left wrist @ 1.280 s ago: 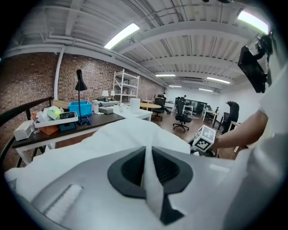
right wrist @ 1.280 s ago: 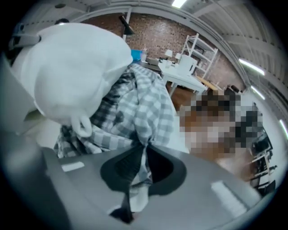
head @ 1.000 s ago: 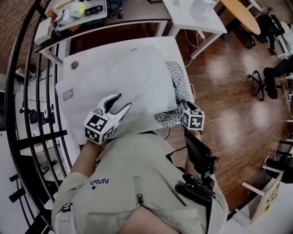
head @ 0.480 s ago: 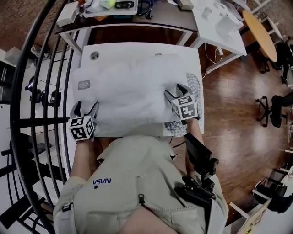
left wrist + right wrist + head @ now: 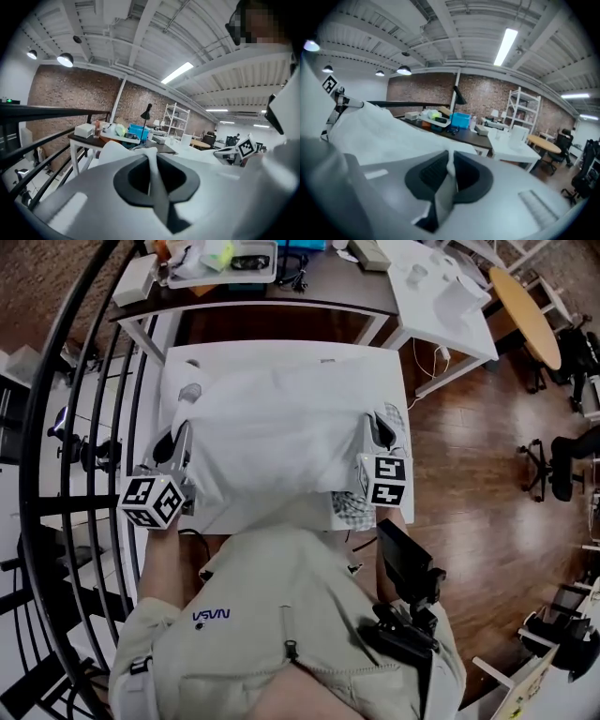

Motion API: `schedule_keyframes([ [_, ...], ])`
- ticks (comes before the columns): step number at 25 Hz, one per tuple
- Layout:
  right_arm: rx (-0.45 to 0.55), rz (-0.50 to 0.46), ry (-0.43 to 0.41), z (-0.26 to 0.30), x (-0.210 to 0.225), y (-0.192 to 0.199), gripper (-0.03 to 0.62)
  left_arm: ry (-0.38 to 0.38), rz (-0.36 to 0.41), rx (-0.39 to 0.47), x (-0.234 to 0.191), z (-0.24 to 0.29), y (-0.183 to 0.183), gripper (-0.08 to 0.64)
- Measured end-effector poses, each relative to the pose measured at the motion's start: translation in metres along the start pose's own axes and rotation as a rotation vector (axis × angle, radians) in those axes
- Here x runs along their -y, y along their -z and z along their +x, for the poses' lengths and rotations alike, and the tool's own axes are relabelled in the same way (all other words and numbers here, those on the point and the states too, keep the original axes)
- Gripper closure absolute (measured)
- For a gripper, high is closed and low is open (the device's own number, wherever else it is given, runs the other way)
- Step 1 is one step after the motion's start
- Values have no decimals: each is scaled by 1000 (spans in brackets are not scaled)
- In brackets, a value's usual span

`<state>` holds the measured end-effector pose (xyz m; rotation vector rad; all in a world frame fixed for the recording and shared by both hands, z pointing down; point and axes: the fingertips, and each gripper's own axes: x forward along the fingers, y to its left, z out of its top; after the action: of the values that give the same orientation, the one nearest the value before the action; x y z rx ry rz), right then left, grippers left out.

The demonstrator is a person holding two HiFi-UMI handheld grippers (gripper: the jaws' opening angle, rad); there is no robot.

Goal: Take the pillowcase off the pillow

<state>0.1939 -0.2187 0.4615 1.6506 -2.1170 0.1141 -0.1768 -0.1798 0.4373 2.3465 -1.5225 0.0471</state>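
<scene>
Left gripper point(image 5: 176, 442) now sits at the left edge of the table point(image 5: 356, 354). A second ago it hovered with spread jaws over the near middle. Its jaws have just been closing, and the left gripper view shows them pinched on a thin fold of white cloth point(image 5: 151, 161).

The right gripper point(image 5: 378, 427) has swung out in the same way, from the near right corner to the right edge. Its jaws have also just been closing and are now clamped on a ridge of the same white fabric point(image 5: 450, 174).

A checked cloth point(image 5: 354, 509) peeks out at the near right corner. Whether it is the pillow itself I cannot tell.

Between the two grippers the pillowcase point(image 5: 281, 427) spreads across most of the table, nearly to the far edge. Its left side is bunched up higher than before.

Beyond the table, a dark desk point(image 5: 319, 292) holds clutter that plays no part in the task.

With both sides gripped, I judge that the stripping can begin. The case looks ready to be pulled or shaken, but it still covers the pillow.
</scene>
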Motion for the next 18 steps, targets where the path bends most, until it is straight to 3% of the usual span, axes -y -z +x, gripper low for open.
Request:
schedule_keyframes([
  [2,46,26,70,-15,19,-10,571,45,35,39,14,9,-18,546],
  [4,37,34,99,-21,32,-6,571,59,45,13,19,24,-12,545],
  [6,-79,27,63,-5,34,22,544,19,32,-96,8,43,18,541],
  [7,-161,25,39,6,33,44,493,-16,27,-164,-1,51,38,523],
  [9,-273,28,39,15,34,77,403,-92,37,-254,-16,55,70,408],
  [11,-232,24,97,1,40,76,402,-158,86,-243,-21,47,74,408],
  [13,-113,27,129,-16,35,51,403,-219,178,-169,-18,38,57,420],
  [14,-68,28,117,-20,26,41,418,-226,226,-125,-10,36,47,421],
  [16,-60,10,52,-14,-1,43,551,-166,293,-91,14,43,43,444],
  [18,-155,-29,-12,8,-25,71,589,-77,318,-179,35,63,70,449],
])
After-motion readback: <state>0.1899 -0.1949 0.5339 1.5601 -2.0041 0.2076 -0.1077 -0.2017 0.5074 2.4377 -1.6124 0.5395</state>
